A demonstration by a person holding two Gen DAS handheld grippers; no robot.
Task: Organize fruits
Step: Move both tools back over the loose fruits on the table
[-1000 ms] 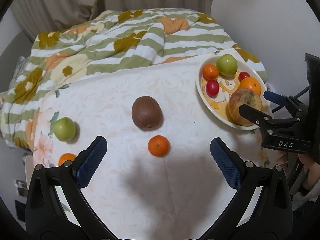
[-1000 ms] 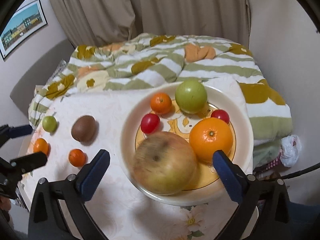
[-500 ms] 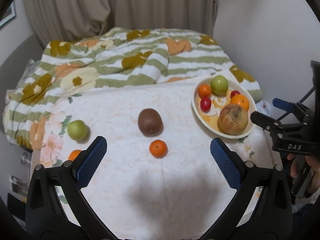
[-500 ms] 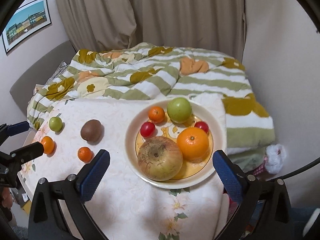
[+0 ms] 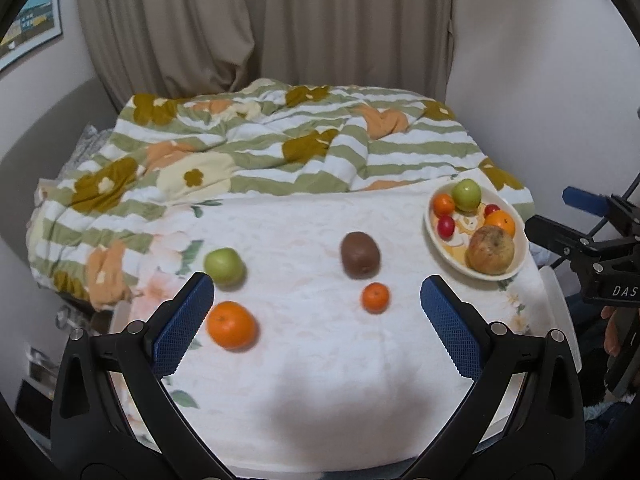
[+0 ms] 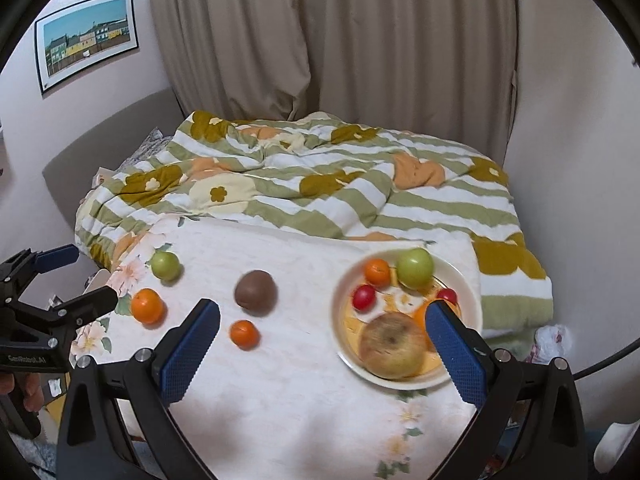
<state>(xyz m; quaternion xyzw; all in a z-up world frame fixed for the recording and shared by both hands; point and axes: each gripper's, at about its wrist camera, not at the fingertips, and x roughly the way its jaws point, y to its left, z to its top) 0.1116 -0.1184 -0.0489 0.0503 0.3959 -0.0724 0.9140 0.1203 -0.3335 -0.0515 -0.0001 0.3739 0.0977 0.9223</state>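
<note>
A cream plate (image 5: pixel 516 236) (image 6: pixel 340 300) at the table's right holds several fruits, among them a large russet apple (image 5: pixel 491 249) (image 6: pixel 394 344). Loose on the white cloth lie a brown kiwi (image 5: pixel 360 255) (image 6: pixel 255 290), a small mandarin (image 5: pixel 375 297) (image 6: pixel 243 333), an orange (image 5: pixel 231 325) (image 6: pixel 147 305) and a green apple (image 5: pixel 223 266) (image 6: pixel 164 265). My left gripper (image 5: pixel 316 324) is open and empty, above the table's near edge. My right gripper (image 6: pixel 322 344) is open and empty, held back from the plate.
A green-striped floral quilt (image 5: pixel 280 148) covers the bed behind the table. Beige curtains (image 6: pixel 320 40) hang at the back, with walls on both sides. The right gripper shows at the right edge of the left wrist view (image 5: pixel 576 220).
Both grippers have pulled back and up from the table. The right gripper has drawn away from the plate, where the large apple now rests. All fruits look smaller.
</note>
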